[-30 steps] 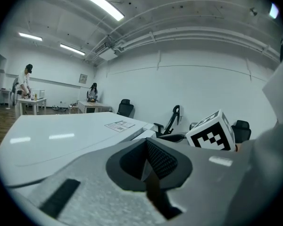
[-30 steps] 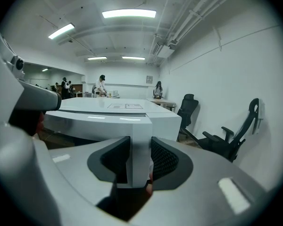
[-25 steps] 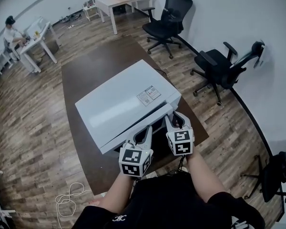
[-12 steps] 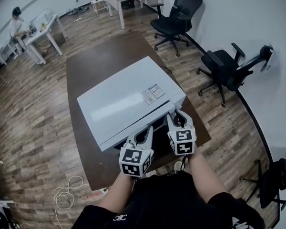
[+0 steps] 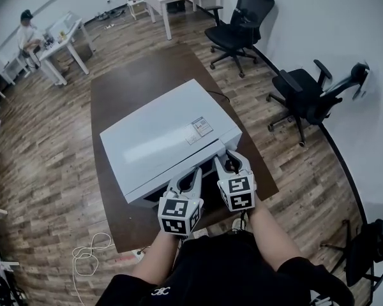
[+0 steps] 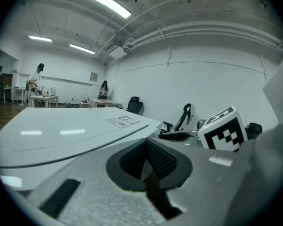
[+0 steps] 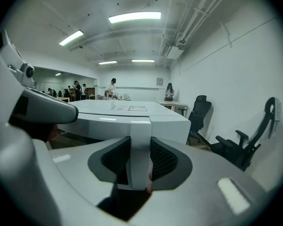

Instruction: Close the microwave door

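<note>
A white microwave (image 5: pixel 166 139) sits on a dark brown bench (image 5: pixel 134 81) in an open office, its front turned toward the person working at it. The right hand-held gripper (image 5: pixel 228 160) is clamped on the white edge of the microwave's door (image 7: pixel 139 149) at the front right corner; its own view shows that edge as an upright strip filling the gap between the two meshed pads. The left hand-held gripper (image 5: pixel 193 174) hangs just beside it, to the left along the microwave's front, with its jaws together and nothing between them (its camera looks out over the flat white top). A printed label (image 5: pixel 198 127) lies on the top near the right end. Two black office chairs (image 5: pixel 239 21) stand by the wall to the right, a pale cable (image 5: pixel 89 254) loops on the wooden floor (image 5: pixel 45 171) at lower left, and a person (image 5: pixel 29 34) sits at a far desk.
</note>
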`<state>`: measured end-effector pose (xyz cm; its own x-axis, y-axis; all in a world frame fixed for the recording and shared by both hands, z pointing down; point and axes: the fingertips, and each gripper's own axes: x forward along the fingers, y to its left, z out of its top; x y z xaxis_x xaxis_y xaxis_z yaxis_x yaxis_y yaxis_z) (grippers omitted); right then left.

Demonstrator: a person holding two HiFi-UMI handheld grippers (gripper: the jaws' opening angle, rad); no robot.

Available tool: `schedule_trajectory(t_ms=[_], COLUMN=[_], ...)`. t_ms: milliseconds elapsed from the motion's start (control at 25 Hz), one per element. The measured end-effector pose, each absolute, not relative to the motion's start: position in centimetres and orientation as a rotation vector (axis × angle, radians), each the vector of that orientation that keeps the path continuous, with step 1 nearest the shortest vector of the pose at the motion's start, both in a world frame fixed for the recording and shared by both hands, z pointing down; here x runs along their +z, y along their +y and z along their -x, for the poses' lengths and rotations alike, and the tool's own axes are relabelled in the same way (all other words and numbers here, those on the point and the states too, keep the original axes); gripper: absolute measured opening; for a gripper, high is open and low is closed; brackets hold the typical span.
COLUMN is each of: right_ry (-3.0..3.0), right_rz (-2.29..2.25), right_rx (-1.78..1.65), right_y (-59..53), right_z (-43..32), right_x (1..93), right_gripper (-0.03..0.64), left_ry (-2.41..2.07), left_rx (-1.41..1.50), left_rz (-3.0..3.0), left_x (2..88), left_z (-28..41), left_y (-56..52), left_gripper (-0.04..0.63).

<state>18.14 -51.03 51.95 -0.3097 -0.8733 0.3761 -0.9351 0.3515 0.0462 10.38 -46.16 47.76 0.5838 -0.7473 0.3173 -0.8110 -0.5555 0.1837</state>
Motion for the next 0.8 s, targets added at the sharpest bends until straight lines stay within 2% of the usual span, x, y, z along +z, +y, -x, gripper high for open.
schedule_trajectory(t_ms=[800], right_ry=[-2.407], right_rz=[-1.350], right_rx=[0.256], right_y=[-51.8], right_z=[-17.9], right_x=[51.8], right_gripper=[0.144], left_ry=[-1.556], left_rx=[0.265], left_rz=[-2.345], left_x=[46.4], left_z=[-12.3], left_y=[-46.2], left_gripper=[0.011])
